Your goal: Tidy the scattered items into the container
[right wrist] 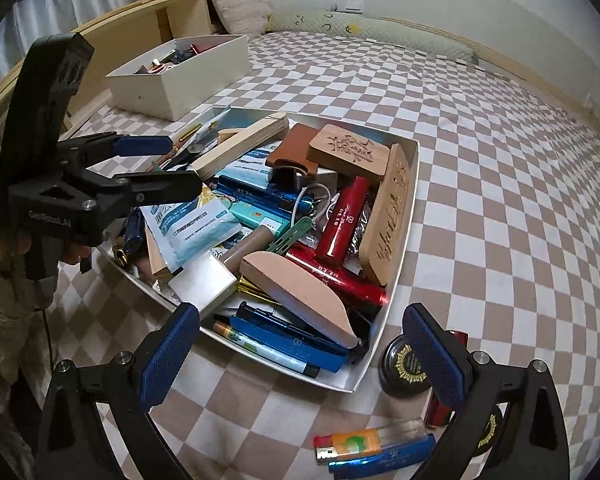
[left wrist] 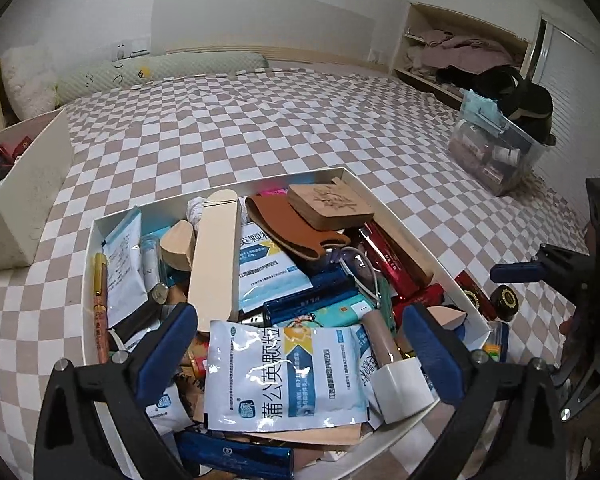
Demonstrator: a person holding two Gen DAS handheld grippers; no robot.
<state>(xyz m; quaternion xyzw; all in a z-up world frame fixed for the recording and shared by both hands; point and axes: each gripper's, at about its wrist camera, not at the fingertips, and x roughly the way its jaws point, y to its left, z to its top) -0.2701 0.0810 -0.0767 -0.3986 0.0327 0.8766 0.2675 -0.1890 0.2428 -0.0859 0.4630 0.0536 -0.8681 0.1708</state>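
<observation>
A white tray [left wrist: 356,178] on the checkered bed is piled with sachets, tubes, wooden blocks and pens; it also shows in the right wrist view [right wrist: 414,208]. My left gripper [left wrist: 296,344] is open and empty, hovering over a white-blue sachet [left wrist: 288,376] at the tray's near end; the right wrist view shows it [right wrist: 160,166] at the tray's left side. My right gripper [right wrist: 304,356] is open and empty at the tray's near corner. Outside the tray lie a black round jar [right wrist: 404,364], a red tube [right wrist: 440,408], a lighter [right wrist: 356,442] and a blue tube [right wrist: 380,460].
A cream box [right wrist: 180,76] with small items stands at the bed's head, beside pillows [right wrist: 240,4]. A clear plastic bin [left wrist: 496,152] with bottles, masks and a black item sits at the bed's right edge. A wooden headboard shelf [right wrist: 140,20] is behind.
</observation>
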